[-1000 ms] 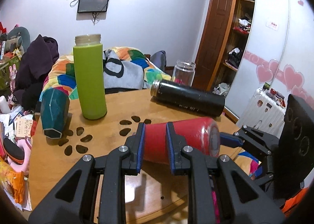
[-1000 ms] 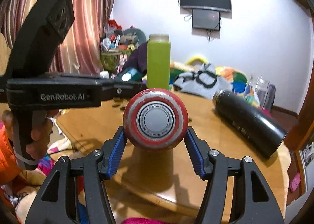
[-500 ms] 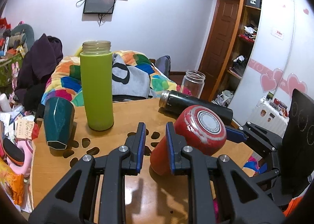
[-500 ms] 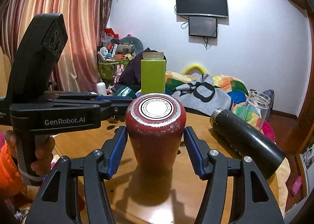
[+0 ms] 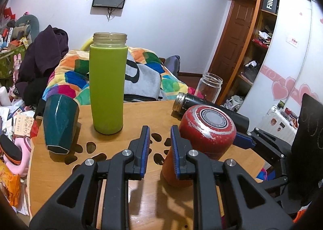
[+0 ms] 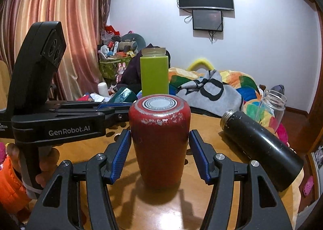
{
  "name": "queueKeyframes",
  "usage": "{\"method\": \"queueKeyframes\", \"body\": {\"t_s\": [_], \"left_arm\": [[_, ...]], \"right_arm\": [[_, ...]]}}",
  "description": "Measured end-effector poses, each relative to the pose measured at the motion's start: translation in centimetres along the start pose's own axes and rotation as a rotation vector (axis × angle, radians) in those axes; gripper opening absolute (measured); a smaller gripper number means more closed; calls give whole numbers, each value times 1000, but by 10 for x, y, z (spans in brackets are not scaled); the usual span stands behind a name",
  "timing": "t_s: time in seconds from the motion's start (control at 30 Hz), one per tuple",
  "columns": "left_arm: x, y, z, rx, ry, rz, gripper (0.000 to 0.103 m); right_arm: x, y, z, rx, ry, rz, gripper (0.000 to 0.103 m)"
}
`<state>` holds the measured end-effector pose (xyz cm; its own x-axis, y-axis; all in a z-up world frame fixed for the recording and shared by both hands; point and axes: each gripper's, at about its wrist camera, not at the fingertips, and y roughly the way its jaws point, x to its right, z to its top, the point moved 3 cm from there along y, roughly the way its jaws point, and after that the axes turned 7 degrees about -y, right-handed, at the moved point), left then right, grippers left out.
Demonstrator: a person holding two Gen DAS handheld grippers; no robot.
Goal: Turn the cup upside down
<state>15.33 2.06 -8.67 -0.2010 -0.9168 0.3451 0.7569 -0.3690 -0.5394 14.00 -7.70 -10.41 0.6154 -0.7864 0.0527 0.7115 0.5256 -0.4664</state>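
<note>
CHANGE: red cup [image 6: 159,145] rotated from horizontal to inverted, base up on worktop [image 6: 212,205] | right tool [image 6: 159,156] spread, released | left tool [image 5: 158,149] narrow gap, empty | STATUS: flip appears complete.

- Red cup [image 6: 159,145] stands upside down on the wooden table [image 6: 201,205] — steel base up.
- Right gripper [image 6: 159,153] straddles it, blue pads just clear of its sides.
- Black flask [image 6: 260,151] lies right; green bottle [image 6: 154,74] stands behind.
</note>
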Motion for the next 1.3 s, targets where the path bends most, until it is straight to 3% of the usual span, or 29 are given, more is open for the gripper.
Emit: {"method": "queueKeyframes", "body": {"t_s": [0.1,0.23,0.37,0.47,0.53,0.6,0.7,0.73,0.77,0.9,1.3], "left_arm": [[0,-1,0,-1,5,6,20],[-2,-11,-1,21,-1,21,31],[-1,-28,-1,68,1,53,34],[3,-44,-3,115,14,75,55],[9,-56,-5,157,29,95,66],[16,-67,-7,193,48,117,74],[24,-82,-12,251,64,154,99],[27,-88,-15,281,69,176,102],[28,-91,-15,293,73,189,102],[35,-98,-20,309,87,232,103],[37,-111,-33,337,45,248,103]], "right_arm": [[-1,-1,2,-2,5,5,56],[2,-8,2,9,13,12,56],[3,-24,3,30,14,2,56],[7,-40,6,59,27,-23,57],[11,-50,8,76,37,-44,67],[15,-62,11,98,45,-83,89],[20,-80,14,134,55,-115,92],[22,-84,15,139,63,-123,95],[23,-87,15,143,69,-131,103],[28,-98,13,151,97,-175,103],[29,-117,2,149,121,-248,103]]}}
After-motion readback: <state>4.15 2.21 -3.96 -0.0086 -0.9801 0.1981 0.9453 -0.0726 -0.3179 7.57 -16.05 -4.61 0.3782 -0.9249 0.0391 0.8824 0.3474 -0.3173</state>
